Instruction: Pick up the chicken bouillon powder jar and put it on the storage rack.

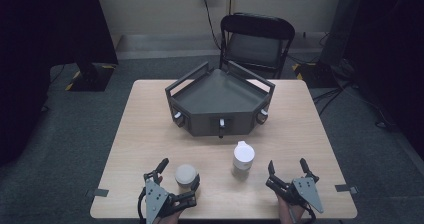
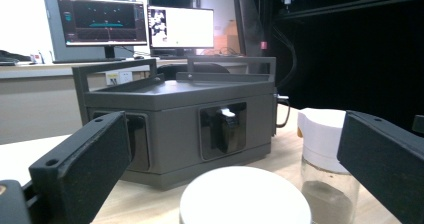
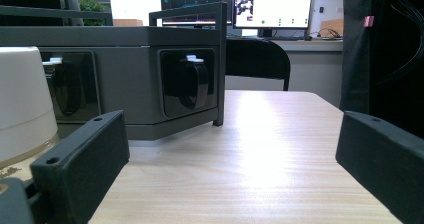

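Jaws of the left gripper (image 1: 175, 176) stand wide apart, straddling a small jar with a round white lid (image 1: 186, 175); in the left gripper view that lid (image 2: 245, 196) sits centred between the jaws and low, not yet pinched. The jar stands upright, its long axis vertical, so a level squeeze looks like the likely next move. The right gripper (image 1: 288, 170) also stands open and holds nothing. A taller jar with a white spouted lid (image 1: 243, 158) stands ahead and to the left of it, nearer this gripper. Beyond both sits the grey angular tray box (image 1: 220, 104)
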The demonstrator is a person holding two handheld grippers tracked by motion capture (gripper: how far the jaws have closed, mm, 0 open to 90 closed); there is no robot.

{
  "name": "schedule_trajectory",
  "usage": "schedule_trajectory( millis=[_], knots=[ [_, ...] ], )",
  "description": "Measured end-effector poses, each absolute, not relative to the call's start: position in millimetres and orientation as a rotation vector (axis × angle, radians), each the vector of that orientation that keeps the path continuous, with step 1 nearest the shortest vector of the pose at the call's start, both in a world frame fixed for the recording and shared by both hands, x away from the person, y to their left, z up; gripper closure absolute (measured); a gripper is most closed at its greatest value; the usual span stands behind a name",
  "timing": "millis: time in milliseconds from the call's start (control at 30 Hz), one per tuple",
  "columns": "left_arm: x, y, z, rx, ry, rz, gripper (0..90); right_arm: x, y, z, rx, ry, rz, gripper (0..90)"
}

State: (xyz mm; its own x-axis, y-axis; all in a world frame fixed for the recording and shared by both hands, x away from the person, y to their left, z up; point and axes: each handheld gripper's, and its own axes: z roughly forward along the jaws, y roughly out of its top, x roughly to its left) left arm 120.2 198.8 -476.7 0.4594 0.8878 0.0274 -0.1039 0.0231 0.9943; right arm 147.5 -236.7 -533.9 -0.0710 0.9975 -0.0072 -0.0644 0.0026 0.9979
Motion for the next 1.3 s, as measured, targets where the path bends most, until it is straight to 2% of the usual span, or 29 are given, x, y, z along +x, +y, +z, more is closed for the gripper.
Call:
schedule_trajectory(
  millis=[133, 633, 1133, 1300],
  knots=[
    [120, 199, -479, 1.340, 0.777, 0.899, 0.6, 147, -237, -534, 1.124, 1.215, 1.287, 0.0],
    [125, 201, -494, 1.403, 0.821, 0.829, 11.1, 147, -236, -534, 1.124, 1.214, 1.286, 0.0],
    [130, 201, -503, 1.432, 0.843, 0.792, 28.4, 147, -236, -534, 1.124, 1.214, 1.286, 0.0],
    [131, 202, -504, 1.432, 0.846, 0.791, 31.4, 147, -236, -534, 1.124, 1.214, 1.286, 0.0]
  ],
)
